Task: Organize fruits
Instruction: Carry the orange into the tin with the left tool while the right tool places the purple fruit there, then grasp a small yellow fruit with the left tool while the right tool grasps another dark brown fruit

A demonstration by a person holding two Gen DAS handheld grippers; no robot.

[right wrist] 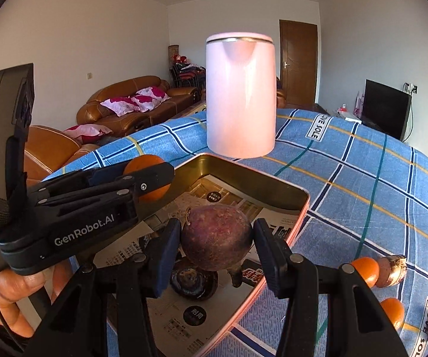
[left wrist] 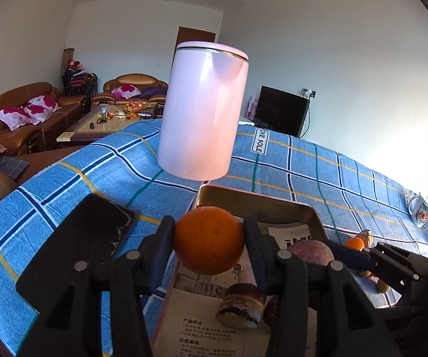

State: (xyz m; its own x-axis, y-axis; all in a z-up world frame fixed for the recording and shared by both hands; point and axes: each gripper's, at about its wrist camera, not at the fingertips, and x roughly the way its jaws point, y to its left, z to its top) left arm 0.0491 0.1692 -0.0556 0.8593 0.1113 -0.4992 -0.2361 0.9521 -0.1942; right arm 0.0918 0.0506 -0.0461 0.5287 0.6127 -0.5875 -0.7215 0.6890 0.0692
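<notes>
My left gripper (left wrist: 209, 239) is shut on an orange (left wrist: 209, 239) and holds it above the near left part of a gold metal tray (left wrist: 255, 200) lined with newspaper. My right gripper (right wrist: 216, 238) is shut on a round purple fruit (right wrist: 216, 236) over the same tray (right wrist: 301, 200). A dark brown fruit (left wrist: 240, 305) lies in the tray below both grippers; it also shows in the right wrist view (right wrist: 191, 279). In the right wrist view the left gripper (right wrist: 151, 178) comes in from the left with its orange (right wrist: 148, 163).
A tall pink kettle (left wrist: 203, 110) stands just beyond the tray on the blue checked cloth (left wrist: 318, 160). A black phone (left wrist: 94, 235) lies left of the tray. Loose oranges (right wrist: 365, 270) and brown fruits (right wrist: 394, 269) lie right of the tray. A mug (left wrist: 422, 209) stands far right.
</notes>
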